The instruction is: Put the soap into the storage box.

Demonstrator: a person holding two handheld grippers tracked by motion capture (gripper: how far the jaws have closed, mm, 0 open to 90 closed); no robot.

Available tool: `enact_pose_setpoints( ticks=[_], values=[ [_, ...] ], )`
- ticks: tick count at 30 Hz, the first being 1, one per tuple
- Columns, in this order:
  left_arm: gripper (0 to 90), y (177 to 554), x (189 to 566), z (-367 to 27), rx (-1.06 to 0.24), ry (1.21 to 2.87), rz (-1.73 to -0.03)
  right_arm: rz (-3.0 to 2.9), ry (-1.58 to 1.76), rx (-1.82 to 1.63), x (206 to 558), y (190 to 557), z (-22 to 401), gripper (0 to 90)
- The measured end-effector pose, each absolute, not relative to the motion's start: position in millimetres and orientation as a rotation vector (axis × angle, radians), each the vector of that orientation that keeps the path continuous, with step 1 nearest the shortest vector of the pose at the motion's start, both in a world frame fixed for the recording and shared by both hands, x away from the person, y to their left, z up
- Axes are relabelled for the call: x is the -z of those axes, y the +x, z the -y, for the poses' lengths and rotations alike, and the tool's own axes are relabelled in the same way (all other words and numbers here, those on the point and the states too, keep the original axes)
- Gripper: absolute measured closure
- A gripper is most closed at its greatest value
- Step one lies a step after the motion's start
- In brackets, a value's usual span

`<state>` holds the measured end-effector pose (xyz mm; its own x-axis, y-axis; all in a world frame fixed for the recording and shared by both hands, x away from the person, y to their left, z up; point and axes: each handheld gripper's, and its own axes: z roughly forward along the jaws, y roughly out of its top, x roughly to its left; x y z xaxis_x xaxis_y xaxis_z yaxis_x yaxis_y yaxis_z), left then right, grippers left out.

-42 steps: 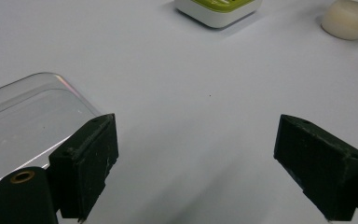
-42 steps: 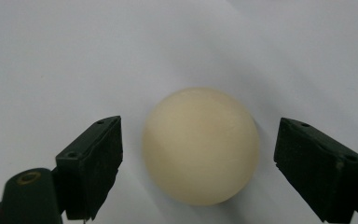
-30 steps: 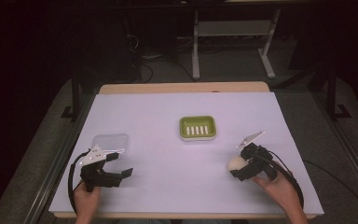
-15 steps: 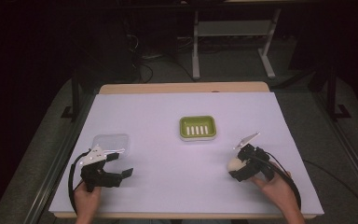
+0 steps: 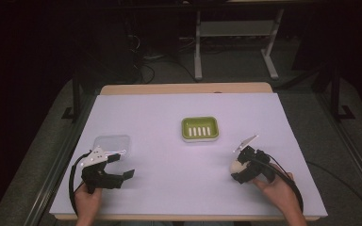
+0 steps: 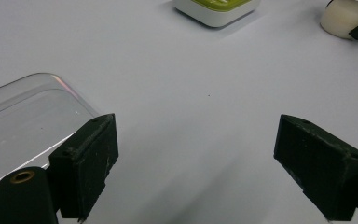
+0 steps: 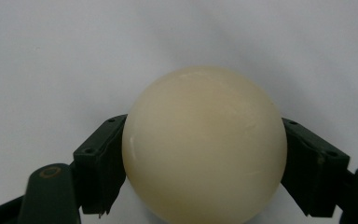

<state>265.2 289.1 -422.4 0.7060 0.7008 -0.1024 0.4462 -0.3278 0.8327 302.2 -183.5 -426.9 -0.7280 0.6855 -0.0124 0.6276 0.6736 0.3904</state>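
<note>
A round cream soap bar (image 5: 237, 165) sits between the jaws of my right gripper (image 5: 240, 170), low over the white table at the front right. In the right gripper view both jaws press the sides of the soap bar (image 7: 205, 144), so the gripper (image 7: 204, 161) is shut on it. At the table's middle stands a green soap dish (image 5: 199, 129) with a slotted floor. My left gripper (image 5: 123, 165) hovers open at the front left, beside a clear plastic lid (image 5: 112, 142). In the left gripper view the lid (image 6: 23, 116) lies just left of the left jaw, with nothing between the jaws (image 6: 205, 158).
The white table cover (image 5: 169, 188) spans the table, with a wooden edge (image 5: 184, 88) at the back. Dark floor, cables and a grey stand (image 5: 235, 33) lie beyond. In the left gripper view the green dish (image 6: 216, 9) and the soap (image 6: 345, 16) show far off.
My right gripper has shifted very slightly with the soap still held. The left gripper has stayed where it was, open.
</note>
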Motion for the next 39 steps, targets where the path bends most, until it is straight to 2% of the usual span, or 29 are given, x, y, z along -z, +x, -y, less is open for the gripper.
enact_pose_setpoints(
  ticks=[18, 39],
  values=[
    [12.9, 264.1, 422.5, -292.9, -0.34, 1.965, -0.895, -2.742, 1.141, -0.632, 413.3, 307.8, 184.6, 23.0],
    [12.9, 263.6, 422.1, -294.9, -0.338, 1.95, -0.911, -2.737, 1.142, -0.722, 389.4, 339.0, 174.4, 23.0]
  ],
)
